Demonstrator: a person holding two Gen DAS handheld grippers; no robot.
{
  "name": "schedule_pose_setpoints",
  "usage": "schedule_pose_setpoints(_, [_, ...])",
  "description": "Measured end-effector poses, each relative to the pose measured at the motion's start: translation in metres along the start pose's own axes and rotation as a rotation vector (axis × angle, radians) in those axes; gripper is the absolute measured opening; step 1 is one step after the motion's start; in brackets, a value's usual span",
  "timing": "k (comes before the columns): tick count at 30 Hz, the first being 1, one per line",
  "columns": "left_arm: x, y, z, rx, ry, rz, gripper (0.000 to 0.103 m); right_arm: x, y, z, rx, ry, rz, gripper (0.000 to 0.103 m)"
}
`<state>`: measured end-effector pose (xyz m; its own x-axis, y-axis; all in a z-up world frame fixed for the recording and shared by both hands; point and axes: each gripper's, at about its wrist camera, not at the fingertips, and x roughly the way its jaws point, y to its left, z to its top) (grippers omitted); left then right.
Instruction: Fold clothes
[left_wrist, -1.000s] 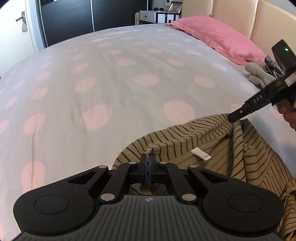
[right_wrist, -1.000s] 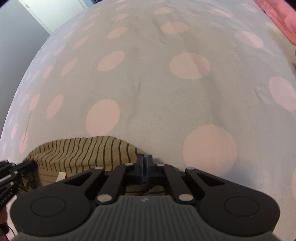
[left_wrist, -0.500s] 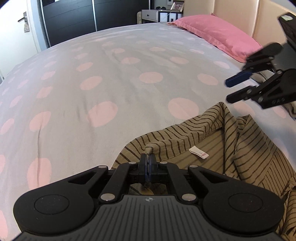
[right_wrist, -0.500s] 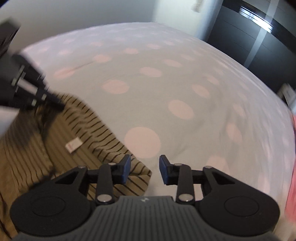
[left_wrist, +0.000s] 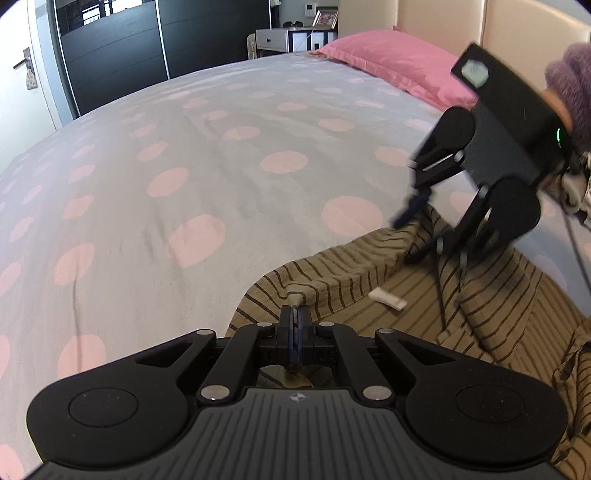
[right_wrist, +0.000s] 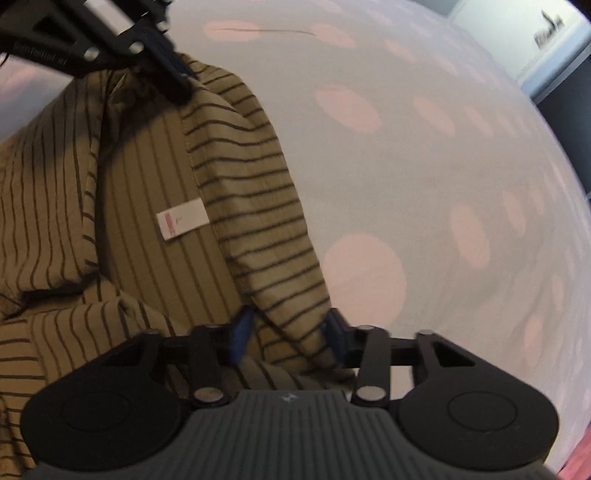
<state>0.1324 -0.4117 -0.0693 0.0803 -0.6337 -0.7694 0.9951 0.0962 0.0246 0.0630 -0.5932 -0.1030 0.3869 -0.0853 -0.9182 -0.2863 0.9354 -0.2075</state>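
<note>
Left gripper (left_wrist: 295, 320): jaws pressed tight together on a pinch of the striped shirt (left_wrist: 480, 295), right at its top edge. Right gripper (right_wrist: 288, 332): jaws partly apart and closing, with the shirt's folded edge between them, pads not yet pressing on the cloth. Shirt lying crumpled on the spotted bed (left_wrist: 221, 166), small white tag (right_wrist: 181, 223) showing near the collar.

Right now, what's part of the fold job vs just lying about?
Job:
striped shirt
left hand-held gripper, shut on its edge
right hand-held gripper, closing over a fold

Lying about:
pink pillow
nightstand
spotted bedcover
</note>
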Motion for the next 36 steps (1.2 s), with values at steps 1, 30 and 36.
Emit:
schedule_pose_setpoints(1, [0.001,0.001,0.0,-0.004,0.005,-0.003,0.0,-0.004,-0.002,-0.004,0.017,0.004,0.021,0.004])
schedule_pose_setpoints(30, [0.051,-0.05,0.001,0.525,0.214,0.018,0.006,-0.072,0.01,-0.055,0.117,-0.17,0.066,0.002])
schedule_pose_setpoints(36, [0.017,-0.039,0.002,0.42,0.131,-0.03,0.001,-0.07,0.01,-0.061,0.139,-0.124,0.032,0.002])
